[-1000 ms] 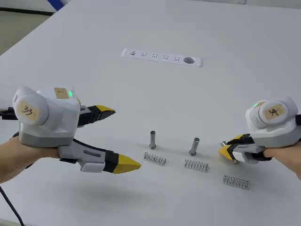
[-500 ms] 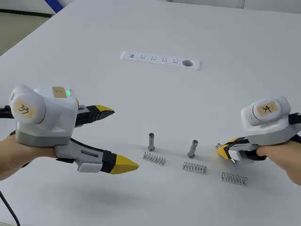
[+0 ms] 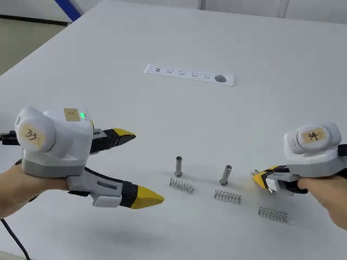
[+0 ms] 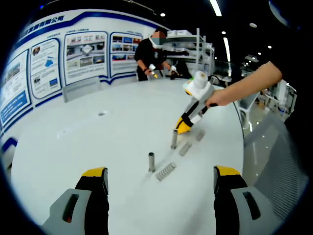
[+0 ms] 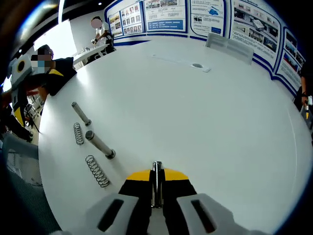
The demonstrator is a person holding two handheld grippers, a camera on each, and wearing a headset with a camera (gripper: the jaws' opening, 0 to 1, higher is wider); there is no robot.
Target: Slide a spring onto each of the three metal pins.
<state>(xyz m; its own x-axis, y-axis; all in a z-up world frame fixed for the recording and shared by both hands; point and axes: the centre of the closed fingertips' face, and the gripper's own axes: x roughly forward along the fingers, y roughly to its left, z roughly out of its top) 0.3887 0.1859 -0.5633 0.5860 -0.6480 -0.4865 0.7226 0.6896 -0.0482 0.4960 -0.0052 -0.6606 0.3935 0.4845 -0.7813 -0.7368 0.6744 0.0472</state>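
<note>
Looking down in the head view, you have two metal pins standing upright on the white table [image 3: 260, 119] toward its near edge, long axes vertical: the left pin [image 3: 178, 166] and the middle pin [image 3: 225, 175]; just on the near side of each lies a spring, the left spring [image 3: 181, 186] and the middle spring [image 3: 227, 196], both flat, long axes running roughly along the near edge; the right spring [image 3: 272, 214] lies the same way further toward the right edge, just nearer you than your right gripper [image 3: 259, 177]. Your left gripper [image 3: 142, 166] hangs well left of the left pin, its yellow-tipped jaws spread wide with nothing between them, pointing right toward the row; a power strip [image 3: 190, 75] lies well beyond, toward the far edge.

The right gripper view gives you the grasp itself: the jaws are clenched on the third pin [image 5: 156, 188], whose length runs straight up the middle of that view between the black jaws, its capped end at the yellow tips; you cannot tell whether it lies along the jaws or across them. The left gripper view gives you the row end-on, receding pin by pin to your right gripper, with a bare forearm [image 4: 244, 88] behind it and people [image 4: 154, 56] at the table's far edge beside wall posters [image 4: 83, 54].
</note>
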